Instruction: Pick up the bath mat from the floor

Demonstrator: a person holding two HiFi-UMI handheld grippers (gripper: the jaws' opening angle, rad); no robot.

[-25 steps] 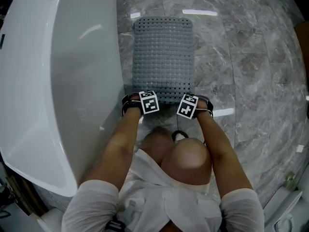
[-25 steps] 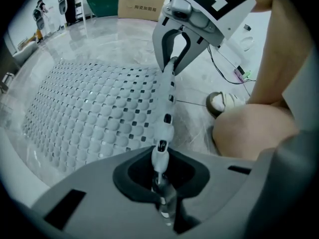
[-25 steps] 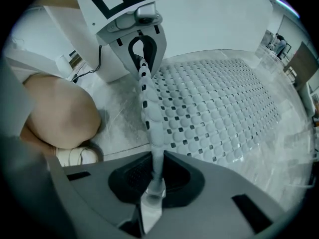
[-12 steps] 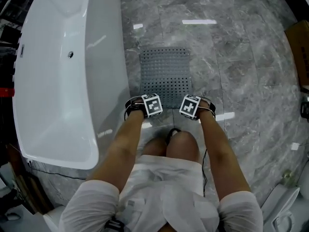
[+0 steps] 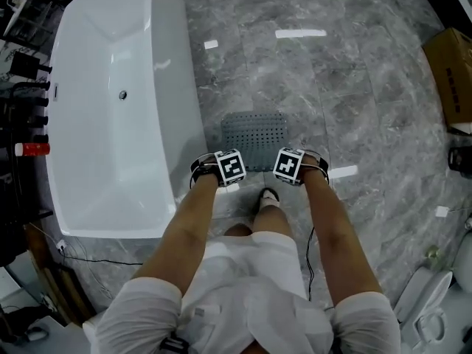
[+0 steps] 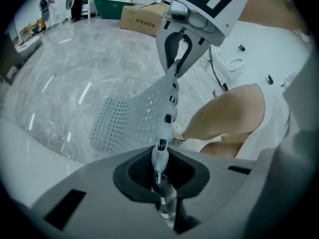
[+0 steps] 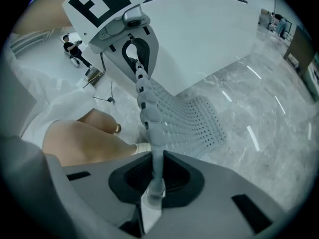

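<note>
Grey perforated bath mat (image 5: 255,130) hangs by its near edge in the head view. A second ago it lay flat on the marble floor (image 5: 369,109) beside the bathtub (image 5: 188,109); now it looks clear of it.

In the left gripper view, the left gripper (image 6: 160,176) is clamped tight on one corner, and the sheet droops away.

In the right gripper view, the right gripper (image 7: 153,183) pinches the other corner as firmly.

The pickup looks essentially done.
</note>
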